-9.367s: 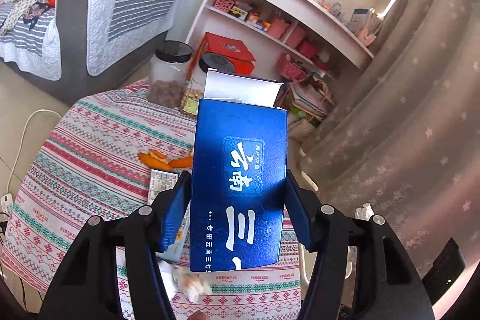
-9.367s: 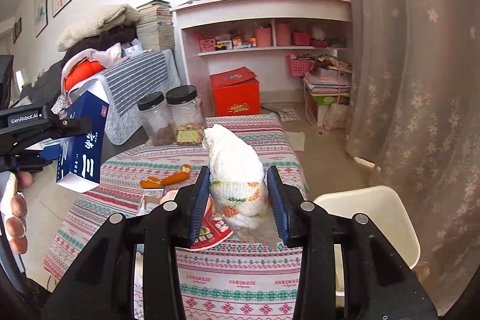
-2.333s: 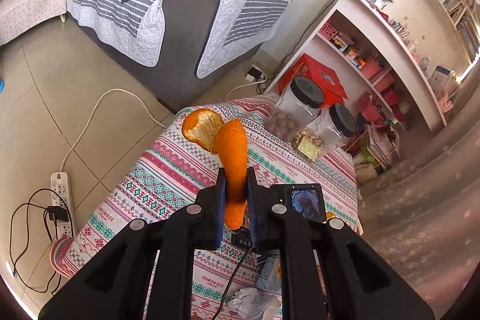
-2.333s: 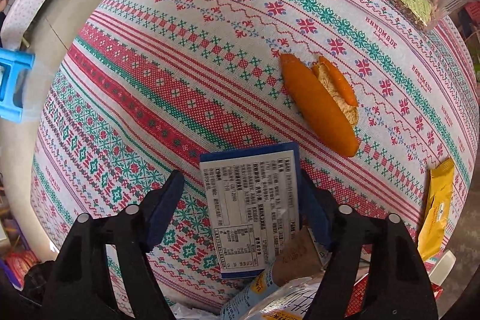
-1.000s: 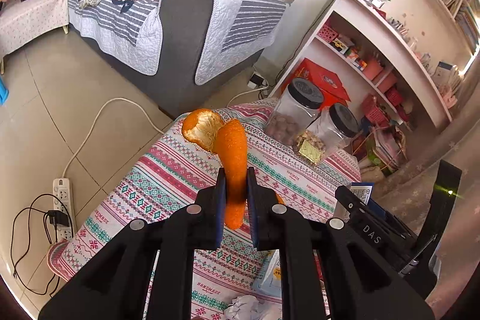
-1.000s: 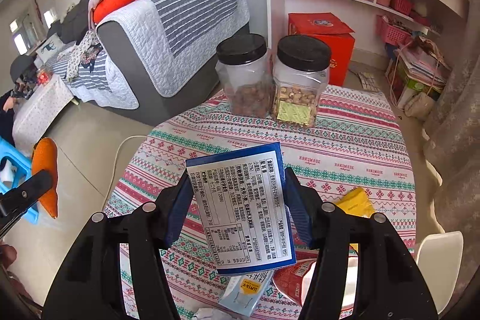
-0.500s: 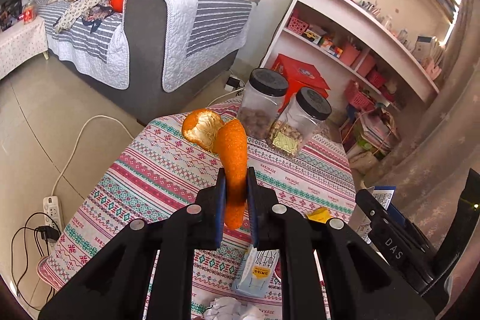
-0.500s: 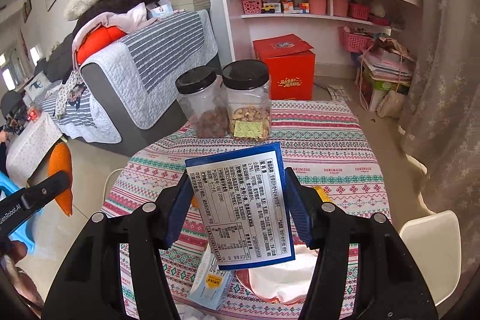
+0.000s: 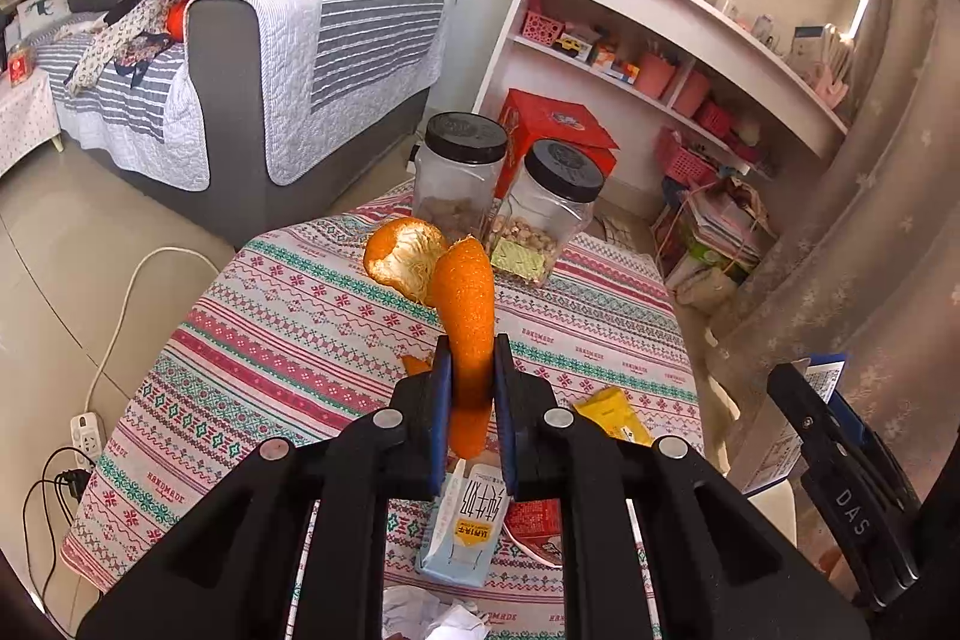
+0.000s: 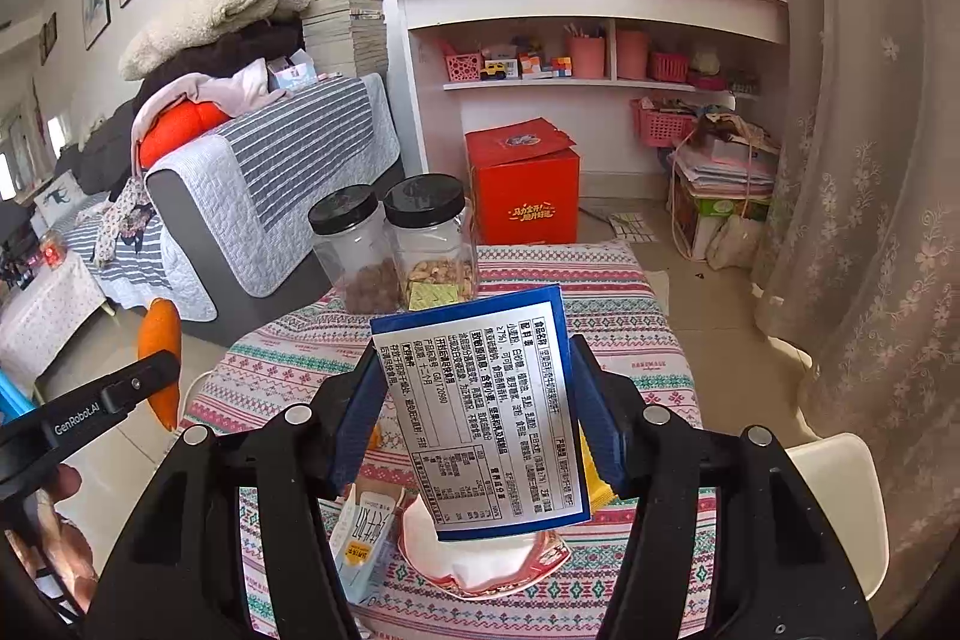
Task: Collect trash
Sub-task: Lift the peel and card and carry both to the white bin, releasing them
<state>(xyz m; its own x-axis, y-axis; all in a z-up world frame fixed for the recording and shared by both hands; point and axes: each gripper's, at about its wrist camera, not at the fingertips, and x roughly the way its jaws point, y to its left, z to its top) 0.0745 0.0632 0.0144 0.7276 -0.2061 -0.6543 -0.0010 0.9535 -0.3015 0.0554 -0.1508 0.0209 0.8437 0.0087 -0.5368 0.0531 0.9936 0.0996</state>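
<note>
Over table (image 9: 312, 316) — left jaws clamp orange peel (image 9: 465, 334), right jaws pinch blue box (image 10: 480, 412).

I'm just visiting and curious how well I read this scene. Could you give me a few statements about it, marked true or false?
1. The left tool is clamped on a curled orange peel. True.
2. The right tool holds a crumpled white tissue. False: it holds a flat blue packet with a white printed label.
3. Two clear plastic jars with black lids stand on the patterned tablecloth. True.
4. The small milk carton stands upright. False: it lies flat.
</note>
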